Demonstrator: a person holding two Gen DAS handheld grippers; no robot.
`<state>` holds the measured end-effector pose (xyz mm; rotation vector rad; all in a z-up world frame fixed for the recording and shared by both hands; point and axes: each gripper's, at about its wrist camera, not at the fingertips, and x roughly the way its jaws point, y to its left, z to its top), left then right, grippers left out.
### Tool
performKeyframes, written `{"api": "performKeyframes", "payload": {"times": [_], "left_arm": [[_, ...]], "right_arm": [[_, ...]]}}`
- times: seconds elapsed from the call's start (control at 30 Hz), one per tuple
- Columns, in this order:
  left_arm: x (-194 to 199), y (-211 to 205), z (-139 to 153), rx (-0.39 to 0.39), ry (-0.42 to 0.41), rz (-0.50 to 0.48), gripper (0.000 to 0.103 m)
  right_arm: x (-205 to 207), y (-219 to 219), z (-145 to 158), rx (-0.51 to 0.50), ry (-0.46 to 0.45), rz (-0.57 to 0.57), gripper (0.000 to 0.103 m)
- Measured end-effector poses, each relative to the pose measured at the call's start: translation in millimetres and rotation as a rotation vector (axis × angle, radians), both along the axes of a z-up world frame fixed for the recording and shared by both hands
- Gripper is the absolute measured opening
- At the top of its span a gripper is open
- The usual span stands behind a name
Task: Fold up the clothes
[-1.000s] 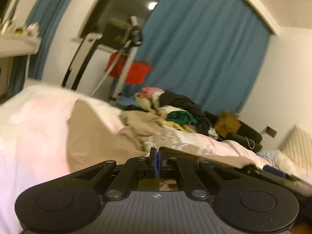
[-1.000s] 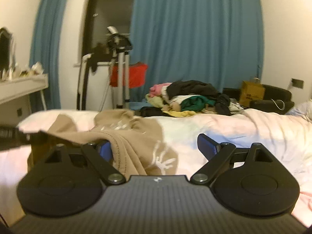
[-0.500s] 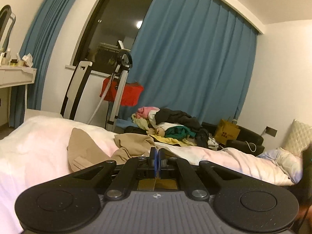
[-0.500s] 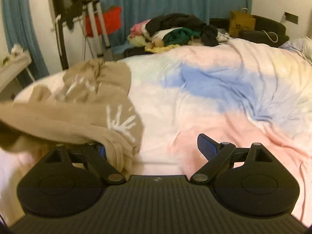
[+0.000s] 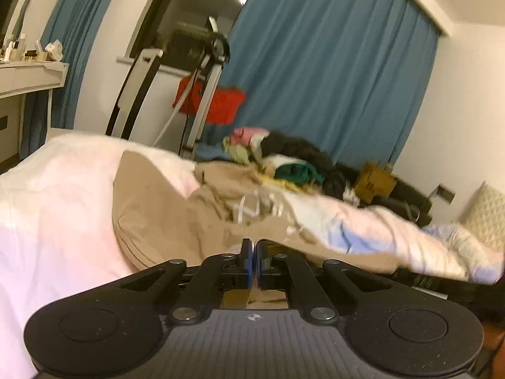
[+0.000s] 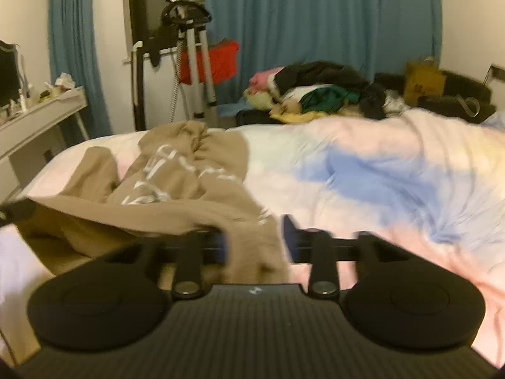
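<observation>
Both low, facing bed (image 5: 56, 195) (shared).

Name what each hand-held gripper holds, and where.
Left hand-held gripper: shut on the tan garment, at an edge. Right hand-held gripper: partly open around another fold, unclamped.

L gripper (image 5: 253, 254): blk body, ribbed top, blue pads, silver screws | R gripper (image 6: 254, 243): same build

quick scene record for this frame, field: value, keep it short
garment: tan top with white print, crumpled on the bed
surface: pastel duvet
left gripper: shut, tan fabric right at its tips; a pinch is likely, not clear
right gripper: partly open, a fold of the top between its fingers, blurred
background: pile of clothes at the far edge, blue curtain
</observation>
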<state>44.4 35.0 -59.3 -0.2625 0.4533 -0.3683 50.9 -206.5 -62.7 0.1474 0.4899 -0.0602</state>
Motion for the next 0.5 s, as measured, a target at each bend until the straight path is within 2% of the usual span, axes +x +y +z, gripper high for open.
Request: {"api": "performKeyframes", "payload": {"times": [0.1,0.17,0.23,0.33,0.4,0.47,0.5], "left_arm": [[1.8,-4.1,-6.5,0.043,0.034,0.003,0.019],[2.0,-10.8,-10.8,0.108,0.038,0.002,0.04],[2.2,-17.6,-15.1,0.174,0.041,0.001,0.052],[4.7,-35.6,-27.7,0.331,0.054,0.008,0.054],[7.5,-42.9,-35.8,0.42,0.059,0.065,0.056],[13.7,-42.4,-40.9,0.465,0.069,0.153,0.059],[16.9,-38.4,-39.8,0.447,0.066,0.193,0.061]], "right_arm": [[-3.9,-2.5,6.8,0.027,-0.05,0.032,0.018],[-6.6,-2.7,12.3,0.012,-0.091,0.04,0.018],[-9.1,-4.4,16.6,0.017,-0.115,0.04,0.018],[-12.9,-9.7,22.7,0.04,-0.133,0.034,0.018],[-13.5,-13.6,24.9,0.049,-0.139,0.024,0.018],[-12.4,-18.7,24.3,0.06,-0.127,0.014,0.019],[-10.6,-20.6,22.1,0.064,-0.115,0.01,0.019]]}}
